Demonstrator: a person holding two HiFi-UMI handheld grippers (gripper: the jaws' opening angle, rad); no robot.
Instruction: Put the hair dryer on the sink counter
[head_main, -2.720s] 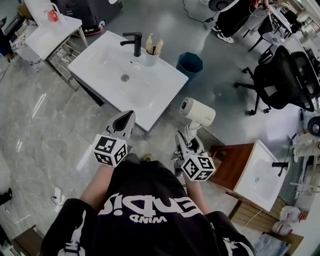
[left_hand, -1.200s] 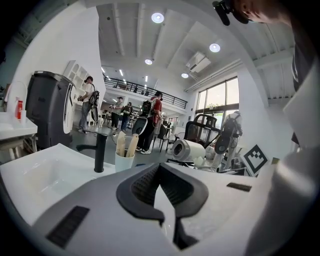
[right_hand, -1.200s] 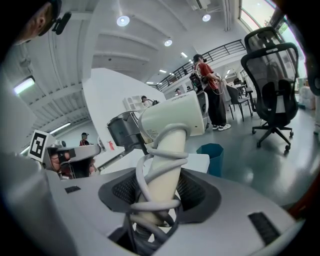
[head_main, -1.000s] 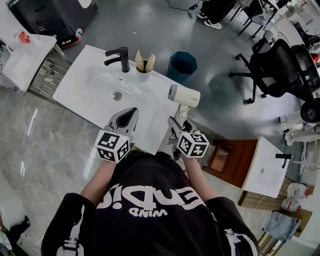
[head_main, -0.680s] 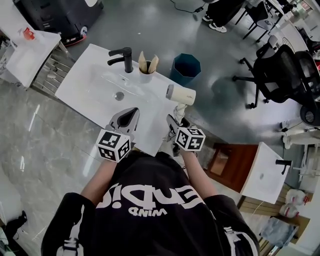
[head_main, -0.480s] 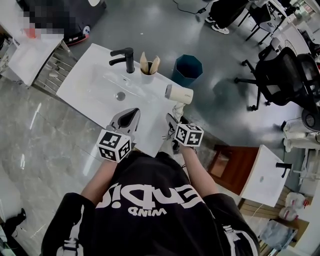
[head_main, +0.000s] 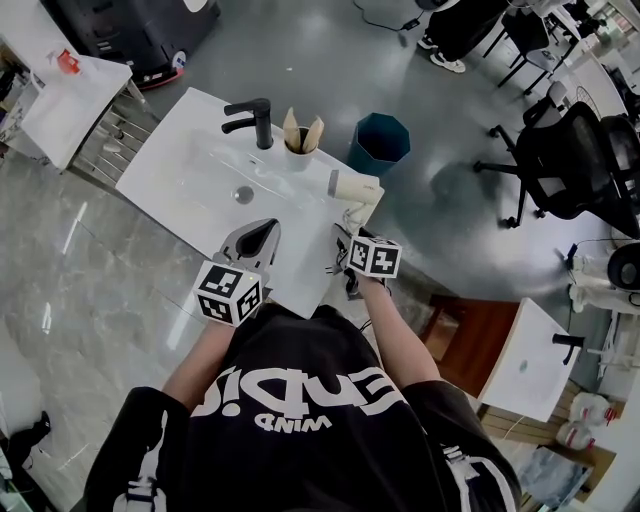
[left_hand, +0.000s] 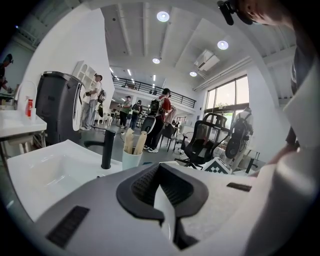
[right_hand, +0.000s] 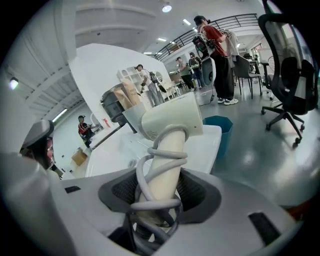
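White sink counter (head_main: 170, 165) fills the foreground, where the hair dryer (head_main: 356, 186) hangs over its right edge, its cord-wrapped handle clamped in my right gripper (head_main: 347, 235). My left gripper (head_main: 258, 232) hovers near it over the front edge, jaws closed on nothing. Beyond stand a black tap (head_main: 256, 115), a cup (head_main: 298, 152) and, on the floor, a blue bin (head_main: 380, 145).

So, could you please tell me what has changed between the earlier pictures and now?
The right gripper, clamped on the cream hair dryer's cord-wrapped handle, has carried it from over the grey floor to over the white sink counter's right edge and lowered it. The left gripper stays shut at the front edge; black tap and cup unmoved.
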